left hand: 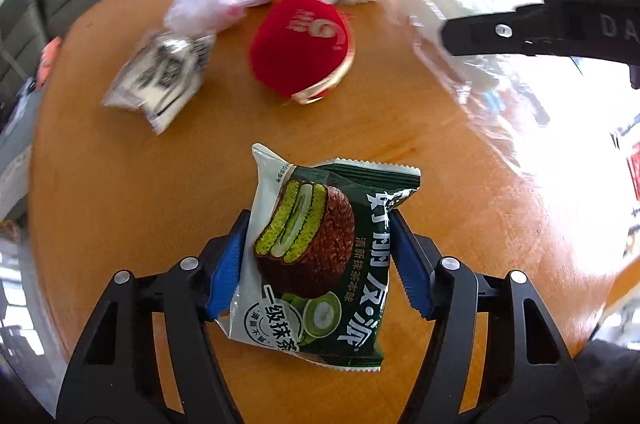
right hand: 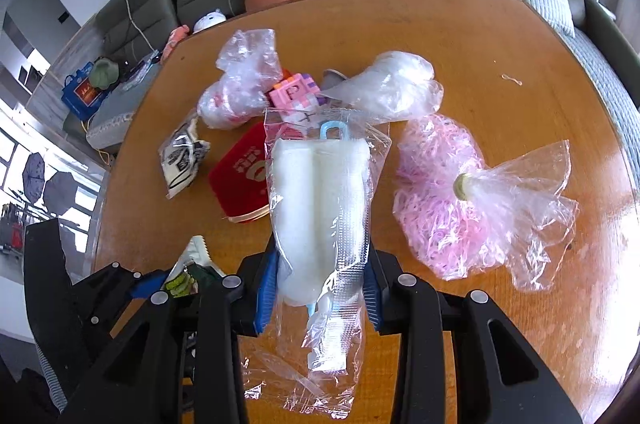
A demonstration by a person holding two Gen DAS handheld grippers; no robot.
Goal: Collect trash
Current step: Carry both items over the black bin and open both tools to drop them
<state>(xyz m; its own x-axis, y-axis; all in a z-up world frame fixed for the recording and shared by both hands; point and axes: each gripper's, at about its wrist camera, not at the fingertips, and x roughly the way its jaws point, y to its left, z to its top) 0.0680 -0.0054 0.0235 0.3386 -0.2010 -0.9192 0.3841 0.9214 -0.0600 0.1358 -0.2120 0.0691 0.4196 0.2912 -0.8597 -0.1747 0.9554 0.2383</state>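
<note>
Progress partial: I have left gripper (left hand: 320, 260) clamped on matcha pie wrapper (left hand: 320, 256), right gripper (right hand: 320, 288) clamped on clear bag with white pad (right hand: 320, 208), both held above wooden table (right hand: 500, 36). Left on table: red pouch (left hand: 300, 44), black-white packet (left hand: 160, 76), pink shred bag (right hand: 440, 196), crumpled clear bags (right hand: 244, 80). No bin in view.
</note>
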